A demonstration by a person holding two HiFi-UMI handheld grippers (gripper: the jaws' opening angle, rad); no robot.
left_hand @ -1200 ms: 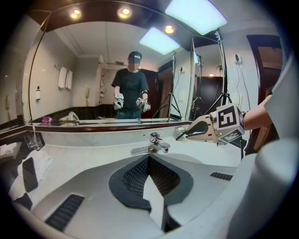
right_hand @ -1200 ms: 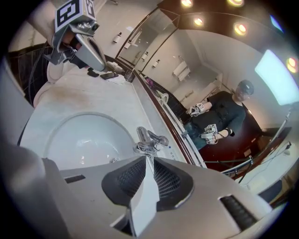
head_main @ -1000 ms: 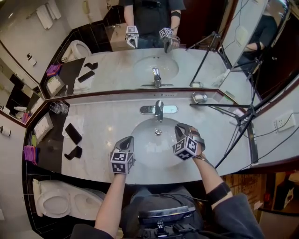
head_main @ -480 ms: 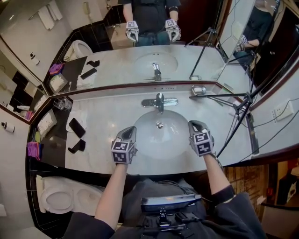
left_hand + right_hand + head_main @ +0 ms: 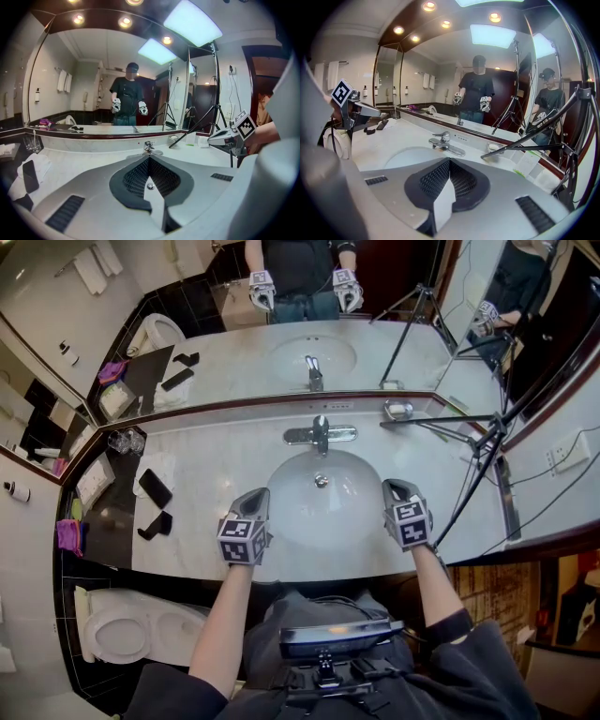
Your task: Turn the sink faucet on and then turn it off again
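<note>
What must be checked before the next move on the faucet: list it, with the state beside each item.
1. Left gripper fingers shut, nothing between them: ok.
2. Right gripper fingers shut, nothing between them: ok.
3. A gripper on the faucet: not ok; both hang at the basin's near rim, apart from it.
4. Water off: cannot tell; no stream shows, but a thin one might not.
5. Tripod leg apart from the right gripper: ok, though close.

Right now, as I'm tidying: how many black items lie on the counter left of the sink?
2: one black item on the towel, another beside it, off the towel.
</note>
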